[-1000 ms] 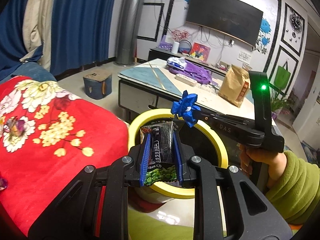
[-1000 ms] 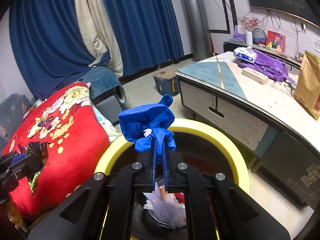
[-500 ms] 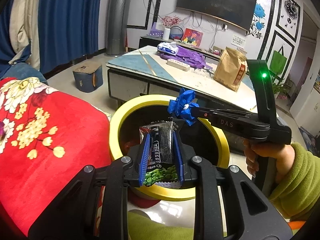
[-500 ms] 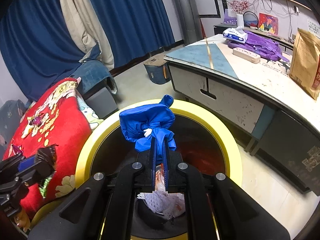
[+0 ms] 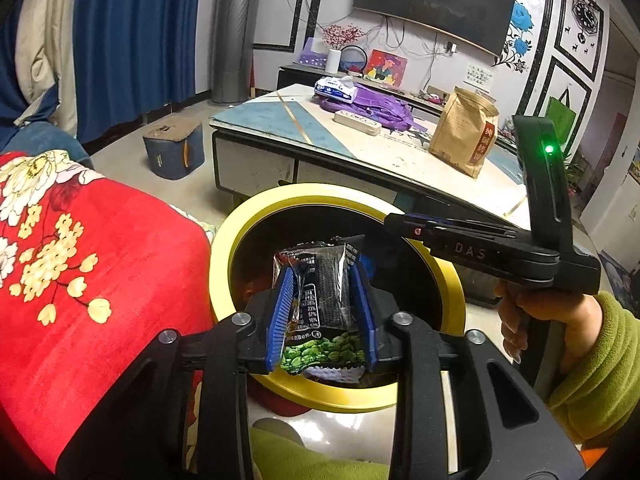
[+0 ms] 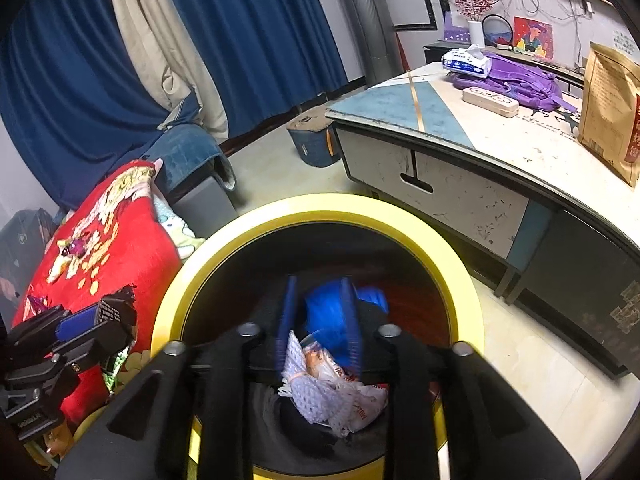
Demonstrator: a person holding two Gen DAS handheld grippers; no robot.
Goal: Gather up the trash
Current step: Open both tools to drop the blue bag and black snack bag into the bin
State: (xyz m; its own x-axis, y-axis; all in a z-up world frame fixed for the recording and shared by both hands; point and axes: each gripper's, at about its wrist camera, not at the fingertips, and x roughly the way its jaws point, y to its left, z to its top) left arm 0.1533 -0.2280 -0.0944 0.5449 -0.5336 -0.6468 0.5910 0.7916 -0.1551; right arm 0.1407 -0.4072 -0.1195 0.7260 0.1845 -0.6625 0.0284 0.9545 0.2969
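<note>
Yellow-rimmed bin sits on the floor between a red floral blanket and a low tabletop; both tools hang over its mouth, angled down. Left tool: jaws have just been opening, and a snack wrapper stands upright between the blue pads, long axis along the fingers, green printed end nearest the camera. Whether the pads still pinch it is hard to judge; it fills the gap and has not dropped. Wrapper is directly above the near part of the bin opening, so straight down is the only direction that matters. Right tool: jaws have just been opening, now part way apart, motion-blurred. Blue glove is seen between and past the pads, blurred, low inside the bin; it looks released, falling or just landed. From the left view the right tool's tip is bare and reaches over the far rim. Bin contents: white netted wrapping and crumpled orange-printed packet on a dark liner, glove above them. Judgement: right hand's drop is done; left is mid-release and needs a wider gap, since the film may cling to a pad. Elsewhere: brown paper bag and purple bag on the tabletop, well apart from the bin.
</note>
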